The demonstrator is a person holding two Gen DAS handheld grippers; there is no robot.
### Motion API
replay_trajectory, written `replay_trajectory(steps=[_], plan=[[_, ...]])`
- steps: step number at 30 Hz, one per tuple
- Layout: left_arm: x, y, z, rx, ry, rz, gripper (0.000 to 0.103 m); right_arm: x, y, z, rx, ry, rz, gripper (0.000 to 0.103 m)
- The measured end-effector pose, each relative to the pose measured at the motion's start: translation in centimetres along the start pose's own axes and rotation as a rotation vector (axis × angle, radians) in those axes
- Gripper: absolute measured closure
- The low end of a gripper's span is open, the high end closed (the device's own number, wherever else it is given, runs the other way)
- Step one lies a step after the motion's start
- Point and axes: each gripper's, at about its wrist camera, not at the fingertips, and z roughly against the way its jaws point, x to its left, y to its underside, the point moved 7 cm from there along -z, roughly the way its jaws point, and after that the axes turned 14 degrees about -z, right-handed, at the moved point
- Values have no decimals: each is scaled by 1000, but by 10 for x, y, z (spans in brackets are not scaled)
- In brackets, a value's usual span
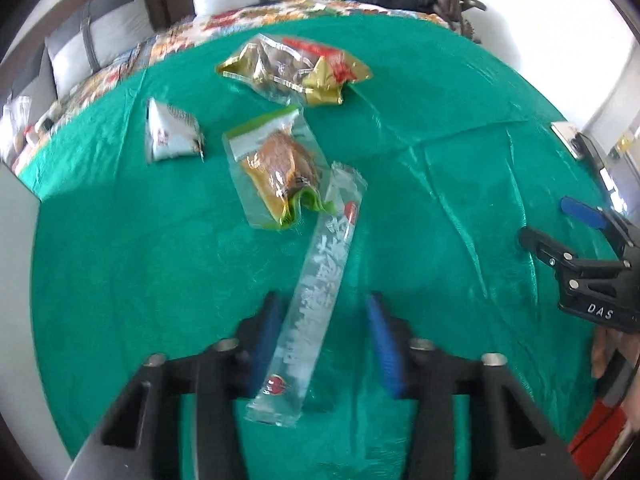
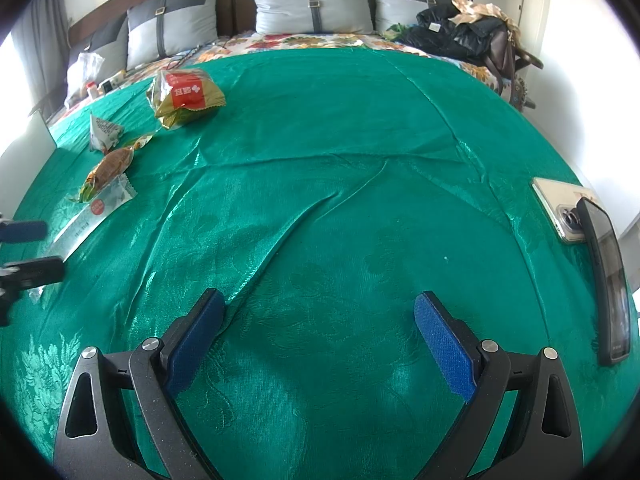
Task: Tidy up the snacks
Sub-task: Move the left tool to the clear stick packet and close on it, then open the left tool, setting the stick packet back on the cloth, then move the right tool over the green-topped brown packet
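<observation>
A long clear snack bar wrapper lies on the green cloth between the blue pads of my left gripper, which is open around its near end. Beyond it lie a clear pack with a brown pastry, a small white triangular pack and a gold-and-red bag. My right gripper is open and empty over bare cloth; it also shows in the left wrist view. The same snacks sit far left in the right wrist view: bar, pastry, gold bag.
Two phones lie at the right edge of the green cloth. Grey pillows line the headboard. Dark bags and clothes are piled at the back right. A plastic bag and small items sit at the back left.
</observation>
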Motion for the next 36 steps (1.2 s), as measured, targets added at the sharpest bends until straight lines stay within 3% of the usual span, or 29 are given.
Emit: replay_trajectory(steps=[1,3,8,13,19,21,22,24,26,28,31,36], plan=[[1,2,0,-4,12,27,81,0,0,0,0,0,0,6],[1,12,6,-19,60,85,84,0,0,0,0,0,0,6],[7,69,33,-24,52,209,85,0,0,0,0,-1,0,6],[38,118,62,-44,-59,345,85,-1,0,0,0,-1,0,6],[71,130,60,-87,-122,442,83,-1,0,0,0,-1,0,6],[79,129,54,-96,-135,446,73,-1,0,0,0,-1,0,6],[81,129,55,-105,-150,440,49,-1,0,-1,0,-1,0,6],[87,129,50,-89,-190,432,19,-1,0,0,0,-2,-1,6],[91,128,45,-83,-239,403,17,-1,0,-1,0,-2,-1,6],[94,128,41,-67,-296,345,9,-1,0,-1,0,-2,-1,6],[104,133,38,-76,-287,382,0,-1,0,-1,0,-2,-1,6],[105,133,37,-84,-294,381,0,-1,0,-1,0,-3,-1,6]])
